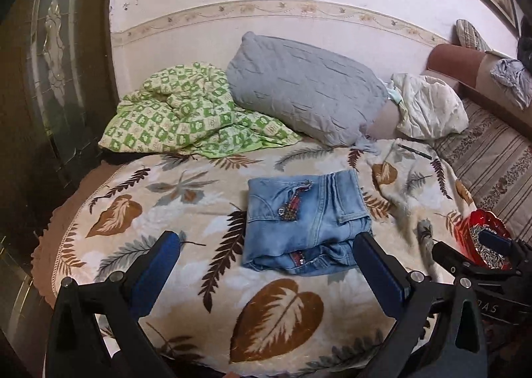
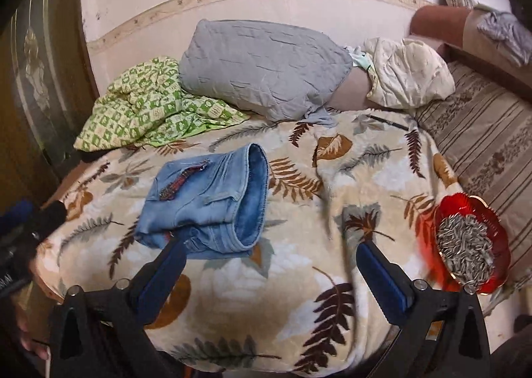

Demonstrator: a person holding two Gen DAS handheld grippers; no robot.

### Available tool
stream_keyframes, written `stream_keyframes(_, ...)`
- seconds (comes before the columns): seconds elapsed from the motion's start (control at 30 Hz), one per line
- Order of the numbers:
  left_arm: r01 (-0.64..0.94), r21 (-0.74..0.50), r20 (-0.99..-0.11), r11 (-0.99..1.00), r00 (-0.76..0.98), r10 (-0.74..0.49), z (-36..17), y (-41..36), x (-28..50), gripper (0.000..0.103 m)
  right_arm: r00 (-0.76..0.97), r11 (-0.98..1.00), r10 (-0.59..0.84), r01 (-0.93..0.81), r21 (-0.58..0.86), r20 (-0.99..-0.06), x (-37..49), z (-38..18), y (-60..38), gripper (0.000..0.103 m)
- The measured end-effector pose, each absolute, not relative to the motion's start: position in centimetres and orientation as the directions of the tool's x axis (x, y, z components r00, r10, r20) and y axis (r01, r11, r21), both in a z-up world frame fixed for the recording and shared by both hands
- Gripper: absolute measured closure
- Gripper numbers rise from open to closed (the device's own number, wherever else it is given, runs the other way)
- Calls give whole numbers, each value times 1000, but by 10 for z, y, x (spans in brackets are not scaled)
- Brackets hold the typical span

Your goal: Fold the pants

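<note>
i judged the folding all but done: the one pair of pants (image 1: 304, 223) lay as a compact denim bundle in the middle of the bed (image 1: 272, 311). both my left gripper (image 1: 266, 265) and right gripper (image 2: 271, 265) hung released, fingers wide, grasping nothing. to finish well, i'd press the top layer flat and square the waistband. one grey pillow (image 1: 306, 88), one red dish (image 2: 498, 245).

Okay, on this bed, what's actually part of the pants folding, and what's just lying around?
Part of the job:
folded jeans
left gripper, jaws open
right gripper, jaws open

Lying about:
grey pillow
green checked cloth
red dish of sunflower seeds
leaf-print blanket
</note>
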State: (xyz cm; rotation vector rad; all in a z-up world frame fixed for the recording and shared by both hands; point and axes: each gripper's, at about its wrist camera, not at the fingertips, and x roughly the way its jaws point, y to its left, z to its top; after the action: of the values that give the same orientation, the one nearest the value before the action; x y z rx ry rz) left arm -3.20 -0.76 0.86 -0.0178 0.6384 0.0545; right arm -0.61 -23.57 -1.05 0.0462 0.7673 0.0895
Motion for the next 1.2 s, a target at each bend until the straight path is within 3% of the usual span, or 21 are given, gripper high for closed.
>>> stream_keyframes(0.63,-75,29,-604,997,793,77,3,-2,-32,0,698,994,106,-58,92,-708,-2,-13,-231,0)
stream_keyframes(1.2,-25,22,-611,999,791,33,3,-8,-30,0,697,995,95,-40,94,-711,-1,-11,-235,0)
